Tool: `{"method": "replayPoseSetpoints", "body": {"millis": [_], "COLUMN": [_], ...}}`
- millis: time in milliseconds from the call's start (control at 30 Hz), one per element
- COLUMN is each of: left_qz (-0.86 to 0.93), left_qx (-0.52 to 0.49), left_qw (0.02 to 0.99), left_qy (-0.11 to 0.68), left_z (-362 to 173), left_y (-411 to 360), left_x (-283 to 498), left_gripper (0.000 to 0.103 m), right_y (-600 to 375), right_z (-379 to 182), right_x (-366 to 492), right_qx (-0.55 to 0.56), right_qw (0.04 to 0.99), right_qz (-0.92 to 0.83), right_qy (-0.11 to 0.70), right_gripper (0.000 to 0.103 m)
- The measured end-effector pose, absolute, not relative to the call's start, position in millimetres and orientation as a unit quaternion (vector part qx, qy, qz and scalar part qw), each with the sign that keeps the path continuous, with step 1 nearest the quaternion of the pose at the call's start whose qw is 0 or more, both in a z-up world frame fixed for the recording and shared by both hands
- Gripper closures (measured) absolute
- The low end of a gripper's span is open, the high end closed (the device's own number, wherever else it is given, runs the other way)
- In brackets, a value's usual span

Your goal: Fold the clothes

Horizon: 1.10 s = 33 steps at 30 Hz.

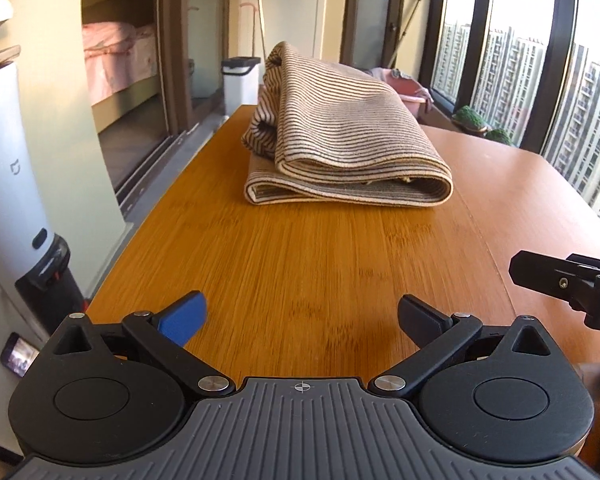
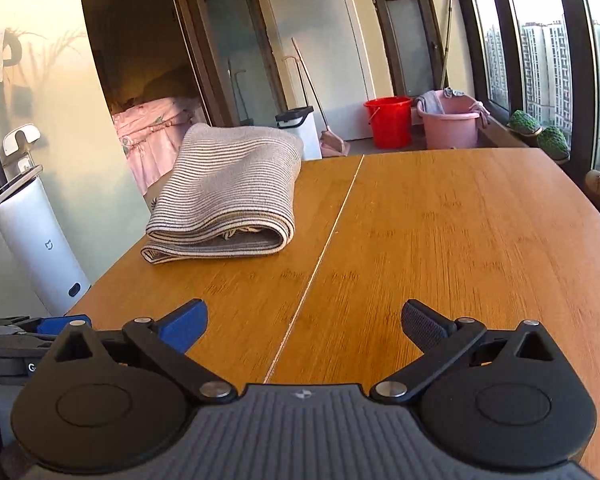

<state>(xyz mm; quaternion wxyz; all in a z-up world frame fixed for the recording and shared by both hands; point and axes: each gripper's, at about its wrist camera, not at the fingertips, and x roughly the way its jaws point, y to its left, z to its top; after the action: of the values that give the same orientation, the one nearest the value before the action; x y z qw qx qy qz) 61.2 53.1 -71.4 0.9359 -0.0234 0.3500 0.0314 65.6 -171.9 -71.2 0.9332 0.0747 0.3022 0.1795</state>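
Left wrist view first: the left claw (image 1: 302, 318) is spread wide with nothing in it, hovering low over the near end of the wooden worktop (image 1: 300, 264); the striped garment (image 1: 340, 136) sits well ahead of it toward the far end, already doubled over into a thick bundle, with a looser bunched bit poking out on its left side; the tip of the right claw (image 1: 540, 280) peeks in from the right edge, though from here I can't tell how its fingers stand; off to the left there's a white appliance (image 1: 16, 184) beside the worktop, and a white bin (image 1: 241, 80) on the floor beyond.

Right wrist view: the right claw (image 2: 304, 322) is also spread apart and empty, parked above the seam that runs down the worktop; the garment lies far-left of it, near the left edge, folded layers stacked with the rounded fold facing right; a red bucket (image 2: 388, 120) and a pink basin (image 2: 452, 124) stand on the floor past the far end.

My read: the folding looks pretty much done and both claws are backed off, so this is either the finish or a pause before one more tidy-up; if another fold is wanted, both claws need to reach forward and pinch the near edge layers together without dragging the stack off the left side.
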Motion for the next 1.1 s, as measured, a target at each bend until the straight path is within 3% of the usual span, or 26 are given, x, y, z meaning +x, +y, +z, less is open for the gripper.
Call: {"method": "replayPoseSetpoints", "body": {"millis": [233, 600, 1100], "left_qz": [0.039, 0.041, 0.04], "left_qx": [-0.013, -0.014, -0.014], "left_qw": [0.934, 0.935, 0.935], "left_qy": [0.354, 0.353, 0.353], "left_z": [-72.8, -72.6, -71.9], "left_y": [51.4, 51.6, 50.8], "left_x": [62.5, 63.3, 62.4], "left_gripper": [0.0, 0.0, 0.0], "right_y": [-167.3, -149.0, -153.4], "right_z": [-74.0, -77.4, -78.0], "right_x": [68.9, 66.7, 67.0], "right_qx": [0.067, -0.04, -0.038], "right_qw": [0.929, 0.928, 0.929], "right_qz": [0.16, 0.116, 0.117], "right_qy": [0.327, 0.352, 0.35], "right_gripper": [0.0, 0.0, 0.0]}}
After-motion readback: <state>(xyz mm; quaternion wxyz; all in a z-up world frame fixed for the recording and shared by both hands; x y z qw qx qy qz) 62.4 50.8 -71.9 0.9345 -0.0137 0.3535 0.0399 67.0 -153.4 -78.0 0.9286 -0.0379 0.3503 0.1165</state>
